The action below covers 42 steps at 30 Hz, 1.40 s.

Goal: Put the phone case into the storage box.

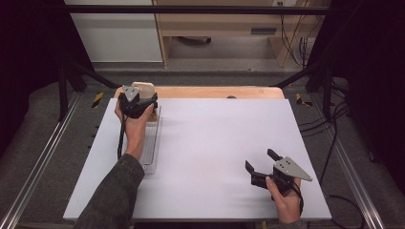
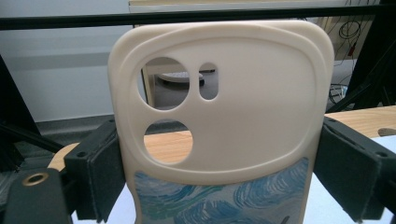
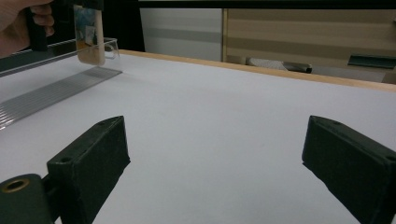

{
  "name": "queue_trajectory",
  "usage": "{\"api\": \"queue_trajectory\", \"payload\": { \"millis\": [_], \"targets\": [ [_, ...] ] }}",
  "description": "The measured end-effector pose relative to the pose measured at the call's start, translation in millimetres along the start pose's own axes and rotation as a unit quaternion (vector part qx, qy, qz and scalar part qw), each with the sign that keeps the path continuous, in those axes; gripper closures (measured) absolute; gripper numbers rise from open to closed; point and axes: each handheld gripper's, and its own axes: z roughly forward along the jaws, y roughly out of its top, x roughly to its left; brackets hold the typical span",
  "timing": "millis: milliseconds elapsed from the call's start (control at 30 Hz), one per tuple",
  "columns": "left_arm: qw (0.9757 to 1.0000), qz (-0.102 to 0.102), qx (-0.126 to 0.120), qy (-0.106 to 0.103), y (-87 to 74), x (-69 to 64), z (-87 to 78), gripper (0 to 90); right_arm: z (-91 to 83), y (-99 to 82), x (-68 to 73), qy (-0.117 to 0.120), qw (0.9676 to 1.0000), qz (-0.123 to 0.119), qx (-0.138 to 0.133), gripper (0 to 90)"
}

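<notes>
A cream phone case [image 2: 233, 102] with camera cut-outs and a blue swirl print stands upright between the two jaws of my left gripper [image 2: 219, 172], which is shut on its sides. In the high view that gripper [image 1: 137, 102] is at the table's back left with the phone case [image 1: 143, 88] sticking up beyond it, over the far end of a clear ridged tray [image 1: 152, 143]. My right gripper [image 1: 260, 162] rests near the front right, open, with nothing between its jaws. In the right gripper view the phone case [image 3: 89, 35] hangs just above the tray [image 3: 56, 88].
The white tabletop [image 1: 215, 143] spreads wide between the two hands. A wooden strip [image 1: 215, 91] runs along its back edge. Black frame bars, cables and a shelf unit stand beyond the table.
</notes>
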Motion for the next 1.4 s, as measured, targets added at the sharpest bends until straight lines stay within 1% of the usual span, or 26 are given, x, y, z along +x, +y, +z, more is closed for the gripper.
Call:
{"api": "queue_trajectory", "payload": {
  "millis": [333, 467, 1200, 1400],
  "targets": [
    [1.0, 0.0, 0.004, 0.0, -2.6, -1.1, 2.7, 10.8, 0.3, -0.1, 0.2, 0.001, 1.0, 0.0, 0.0, 7.0],
    [1.0, 0.005, 0.006, 0.0, -3.4, -1.8, 3.7, 10.8, 0.3, -0.2, -0.2, 0.002, 1.0, 0.001, 0.0, 6.9],
    [0.9999, 0.004, 0.014, 0.003, -7.3, -1.7, 7.0, 10.7, 0.6, -0.5, -0.1, 0.002, 1.0, 0.0, 0.001, 6.9],
    [0.9998, 0.007, 0.017, 0.003, -7.8, -2.1, 7.3, 10.7, 0.7, -0.5, 0.0, 0.002, 1.0, -0.001, 0.001, 6.9]
  ]
}}
